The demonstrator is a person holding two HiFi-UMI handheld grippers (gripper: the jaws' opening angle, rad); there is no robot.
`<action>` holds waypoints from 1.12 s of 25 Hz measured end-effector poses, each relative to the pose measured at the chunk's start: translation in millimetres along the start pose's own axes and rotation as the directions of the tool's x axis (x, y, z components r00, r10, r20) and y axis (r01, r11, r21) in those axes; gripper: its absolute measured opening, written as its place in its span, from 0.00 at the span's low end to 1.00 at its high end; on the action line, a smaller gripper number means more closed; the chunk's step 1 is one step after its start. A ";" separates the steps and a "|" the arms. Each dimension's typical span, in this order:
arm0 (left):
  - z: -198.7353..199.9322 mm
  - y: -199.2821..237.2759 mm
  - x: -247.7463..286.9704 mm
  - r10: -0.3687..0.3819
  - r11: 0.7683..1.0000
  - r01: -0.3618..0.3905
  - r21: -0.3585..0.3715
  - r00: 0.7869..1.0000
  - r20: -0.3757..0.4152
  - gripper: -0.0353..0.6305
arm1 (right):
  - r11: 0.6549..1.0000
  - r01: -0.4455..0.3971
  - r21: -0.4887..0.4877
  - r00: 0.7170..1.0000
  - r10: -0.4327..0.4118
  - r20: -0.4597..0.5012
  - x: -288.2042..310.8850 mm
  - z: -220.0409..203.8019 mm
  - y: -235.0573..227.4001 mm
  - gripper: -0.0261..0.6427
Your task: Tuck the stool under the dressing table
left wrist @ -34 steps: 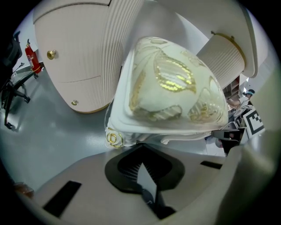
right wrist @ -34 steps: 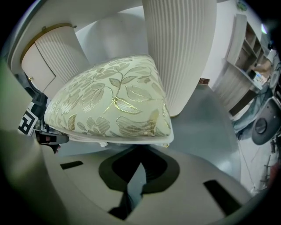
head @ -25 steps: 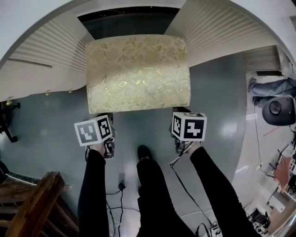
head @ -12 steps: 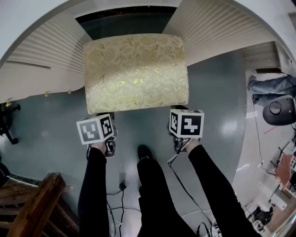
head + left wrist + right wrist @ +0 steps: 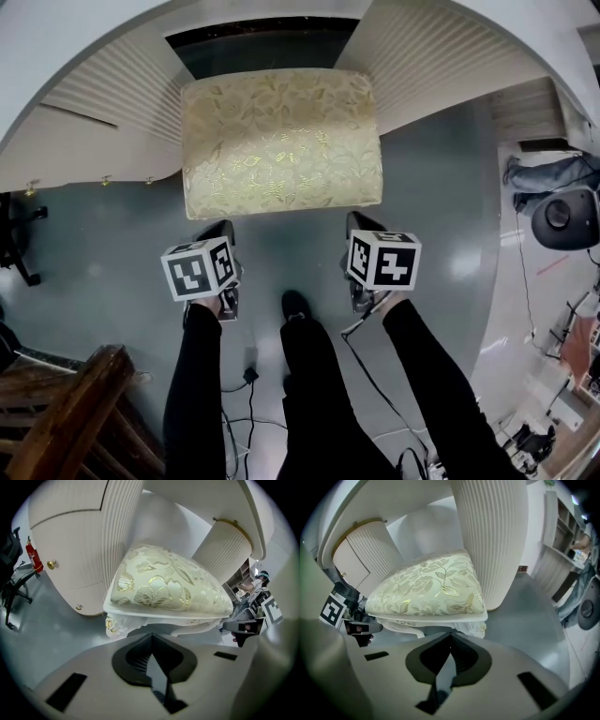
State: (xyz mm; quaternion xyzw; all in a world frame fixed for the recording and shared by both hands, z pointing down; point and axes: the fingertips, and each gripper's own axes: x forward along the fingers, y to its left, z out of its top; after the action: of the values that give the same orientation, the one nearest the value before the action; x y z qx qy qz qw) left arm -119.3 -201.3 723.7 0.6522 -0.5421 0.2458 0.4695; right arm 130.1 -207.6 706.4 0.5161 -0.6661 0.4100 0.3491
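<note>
**Stool parked at the kneehole mouth, both grippers closed & empty**

Nearest me: black-clad arms and legs, one black shoe [image 5: 295, 305] on the glossy grey floor [image 5: 84, 253], and thin black cables [image 5: 246, 398] trailing behind.

Left gripper [image 5: 216, 234] and right gripper [image 5: 360, 223], each w/ its marker cube, sit low just short of the seat's near edge. Jaws are pressed together on both, nothing between them. The gripper views show the white frame a little ahead of the tips, so not clamped on it.

Next up is the padded stool [image 5: 281, 145]: cream-and-gold floral fabric top on a carved white frame. Long axis runs side to side, parallel w/ the front of the table, near long side facing me. Its far edge is at the mouth of the dark kneehole [image 5: 262, 42], w/ most of the seat out on the floor.

It belongs to the white curved dressing table [image 5: 122, 103]. The table's two ribbed pedestals [image 5: 431, 66] flank the stool closely, and the far corners are right by them. Small gold knobs [image 5: 105, 180] sit on the left pedestal front.

Around the edges:
- dark brown wooden furniture [image 5: 66, 417] bottom left
- black office-chair base [image 5: 14, 244] far left
- round black object [image 5: 562, 223] off right, can't tell what
</note>
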 end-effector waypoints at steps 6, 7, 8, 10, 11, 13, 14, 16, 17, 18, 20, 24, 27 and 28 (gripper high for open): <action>-17.7 -13.1 -30.2 -0.018 0.999 0.020 -0.033 0.998 0.056 0.06 | 0.997 -0.073 -0.040 0.995 0.075 0.060 -26.3 -11.9 18.1 0.05; -22.1 -15.7 -35.1 -0.020 0.999 0.022 -0.036 0.998 0.058 0.06 | 0.996 -0.072 -0.049 0.995 0.075 0.064 -31.3 -13.8 19.3 0.05; -26.0 -17.7 -40.3 -0.021 0.999 0.023 -0.038 0.998 0.059 0.06 | 0.996 -0.071 -0.055 0.995 0.074 0.066 -36.5 -15.6 20.5 0.05; -32.1 -21.0 -50.8 -0.019 0.999 0.021 -0.033 0.998 0.059 0.06 | 0.995 -0.082 -0.060 0.994 0.086 0.066 -44.6 -22.7 23.3 0.05; -34.4 -22.5 -56.0 -0.018 0.999 0.020 -0.027 0.998 0.061 0.06 | 0.994 -0.090 -0.060 0.994 0.093 0.065 -48.3 -27.0 24.4 0.05; -37.9 -26.0 -65.6 -0.018 1.000 0.019 -0.012 0.998 0.066 0.06 | 0.994 -0.096 -0.057 0.993 0.100 0.066 -56.1 -33.6 24.8 0.05; -39.3 -27.8 -70.2 -0.019 1.000 0.019 -0.004 0.997 0.070 0.06 | 0.994 -0.095 -0.057 0.993 0.098 0.068 -59.7 -36.3 24.2 0.05; -41.2 -31.4 -78.8 -0.020 1.000 0.020 0.007 0.997 0.080 0.06 | 0.994 -0.088 -0.057 0.993 0.092 0.072 -66.0 -41.2 22.4 0.05; -41.8 -33.3 -83.0 -0.022 1.000 0.021 0.009 0.996 0.086 0.06 | 0.995 -0.085 -0.057 0.993 0.089 0.073 -68.8 -43.3 21.8 0.05; -42.2 -35.1 -87.3 -0.023 1.000 0.022 0.008 0.995 0.092 0.06 | 0.995 -0.084 -0.056 0.993 0.088 0.075 -71.6 -45.3 21.6 0.05; -43.4 -38.0 -95.2 -0.026 1.000 0.025 0.003 0.994 0.103 0.06 | 0.995 -0.082 -0.055 0.993 0.086 0.077 -76.8 -49.0 22.0 0.05; -46.6 -41.9 -107.2 -0.029 0.999 0.031 -0.009 0.992 0.124 0.06 | 0.994 -0.079 -0.073 0.992 0.086 0.094 -85.6 -52.8 24.7 0.05; -49.7 -44.7 -114.6 -0.032 0.999 0.033 -0.011 0.990 0.135 0.06 | 0.992 -0.080 -0.097 0.991 0.090 0.101 -91.1 -57.1 27.5 0.05; -50.9 -45.9 -116.9 -0.033 0.999 0.035 -0.012 0.990 0.136 0.06 | 0.991 -0.080 -0.104 0.991 0.090 0.099 -92.9 -58.9 28.1 0.05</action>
State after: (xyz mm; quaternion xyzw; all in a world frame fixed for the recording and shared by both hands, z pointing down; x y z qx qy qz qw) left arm -100.8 -102.2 633.2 0.6731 -0.5633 0.1891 0.4403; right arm 125.9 -113.3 643.4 0.4895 -0.7244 0.3634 0.3217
